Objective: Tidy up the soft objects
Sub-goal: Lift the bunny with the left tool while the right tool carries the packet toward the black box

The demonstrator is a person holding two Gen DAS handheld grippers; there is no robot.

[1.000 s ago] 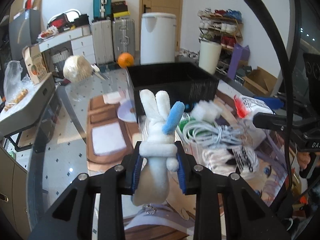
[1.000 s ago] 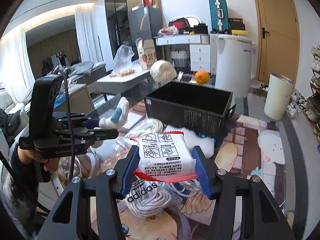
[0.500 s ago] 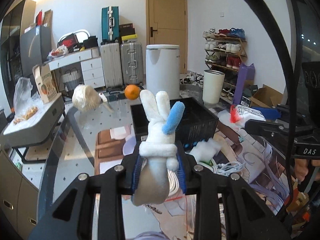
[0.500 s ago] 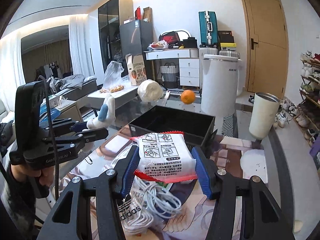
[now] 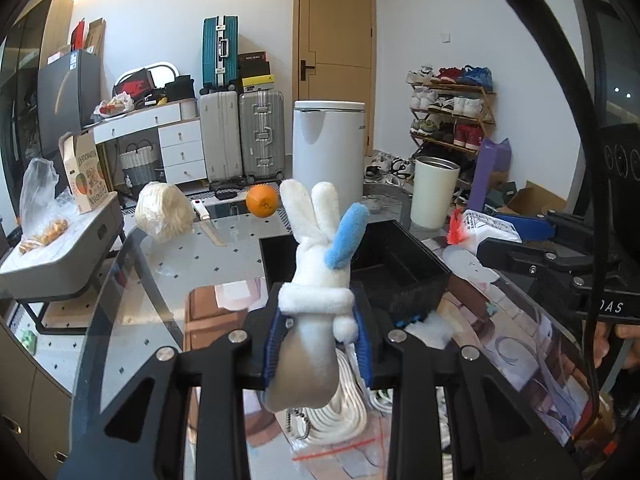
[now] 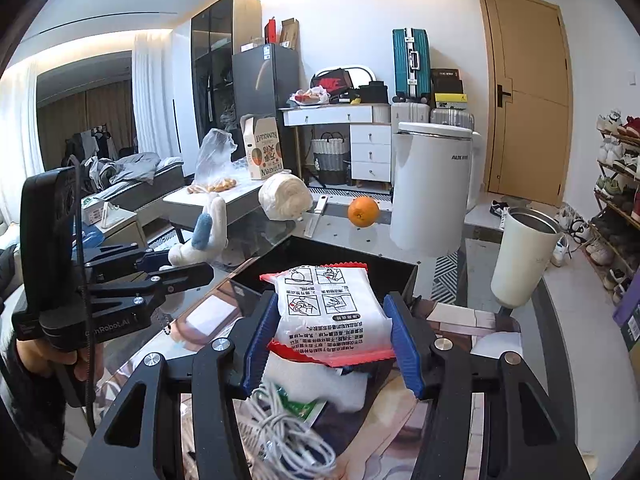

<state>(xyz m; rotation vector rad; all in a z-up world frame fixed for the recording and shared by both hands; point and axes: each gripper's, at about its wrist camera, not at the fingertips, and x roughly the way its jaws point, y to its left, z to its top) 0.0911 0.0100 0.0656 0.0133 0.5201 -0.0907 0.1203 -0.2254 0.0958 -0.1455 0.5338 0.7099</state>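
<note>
Two items lifted: none binned yet.
Left claw (image 5: 318, 344): clamped on plush rabbit (image 5: 320, 264).
Right claw (image 6: 332, 336): clamped on wipes packet (image 6: 330, 312).
Black bin (image 6: 408, 280): looks empty.

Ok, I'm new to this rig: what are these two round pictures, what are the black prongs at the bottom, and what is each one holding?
There is no robot here: a person carries a hand-held tool in each hand, and each tool has a wide-angle camera looking forward along its two fingers. The black prongs are those fingers, with blue pads.

In the left wrist view, the left tool is shut on a white plush rabbit with one blue ear. In the right wrist view, the right tool is shut on a white sealed packet with red edges and printed diagrams. That view also shows the left tool from the side, with the person's hand on its grip.

Below both lies a glass table with a black bin, open and apparently empty, an orange, a roll of white cloth and white cables.
</note>
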